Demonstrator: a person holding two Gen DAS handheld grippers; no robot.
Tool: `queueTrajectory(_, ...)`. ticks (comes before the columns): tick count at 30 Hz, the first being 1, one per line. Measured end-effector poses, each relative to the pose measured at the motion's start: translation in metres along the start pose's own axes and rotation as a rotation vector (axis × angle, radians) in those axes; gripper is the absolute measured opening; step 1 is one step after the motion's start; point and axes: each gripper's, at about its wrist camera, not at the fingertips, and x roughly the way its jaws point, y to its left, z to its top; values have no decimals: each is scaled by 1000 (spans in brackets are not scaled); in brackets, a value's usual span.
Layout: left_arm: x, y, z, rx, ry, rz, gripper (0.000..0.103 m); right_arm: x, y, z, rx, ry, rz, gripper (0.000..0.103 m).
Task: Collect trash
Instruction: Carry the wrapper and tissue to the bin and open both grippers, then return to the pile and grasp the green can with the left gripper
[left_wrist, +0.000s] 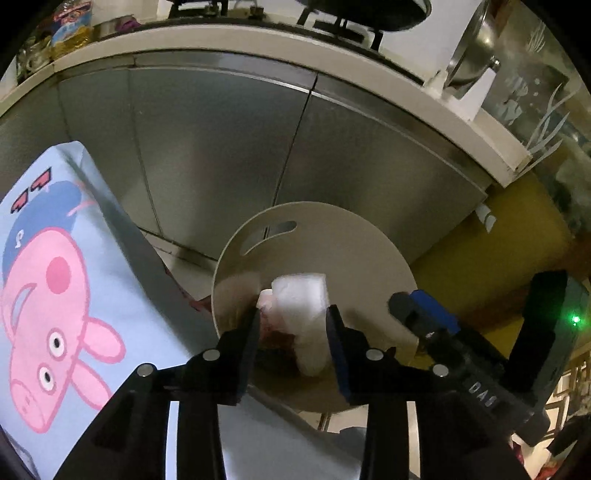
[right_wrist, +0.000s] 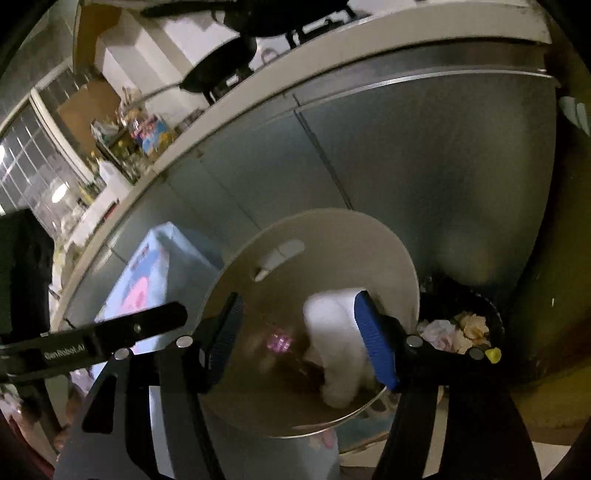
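Note:
A round beige board (left_wrist: 354, 251) with a slot handle carries a crumpled white tissue wad (left_wrist: 301, 299) and dark reddish scraps (left_wrist: 275, 338). My left gripper (left_wrist: 291, 325) has its jaws around the tissue, close on both sides. In the right wrist view the same board (right_wrist: 332, 251) holds the tissue (right_wrist: 332, 332) and a pink scrap (right_wrist: 279, 341). My right gripper (right_wrist: 299, 332) is open wide, its blue right finger (right_wrist: 375, 343) against the tissue. A black bin (right_wrist: 495, 314) with crumpled paper trash (right_wrist: 456, 332) stands just right of the board.
A light blue table with a pink pig print (left_wrist: 55, 295) lies left of the board and shows in the right wrist view (right_wrist: 147, 280) too. Steel cabinet doors (left_wrist: 221, 155) stand behind under a white counter edge (left_wrist: 332, 48). A yellow wall (left_wrist: 491, 258) is at right.

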Motion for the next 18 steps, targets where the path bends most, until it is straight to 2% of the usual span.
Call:
queueTrajectory(4, -25, -4, -10, -6, -50, -14, 38, -18, 7, -5, 16, -21, 39, 62)
queueTrajectory(7, -51, -4, -32, -3, -90, -23, 38, -34, 19, -13, 28, -32, 93, 62)
queueTrajectory(10, -80, 3, -66, 5, -117, -1, 38, -41, 31, -23, 43, -15, 162, 62)
queueTrajectory(12, -100, 12, -92, 6, -142, 33, 39, -39, 45, -34, 47, 29, 214, 62)
queueTrajectory(18, -160, 62, -177, -57, -181, 142, 39, -25, 100, -70, -11, 149, 305, 61)
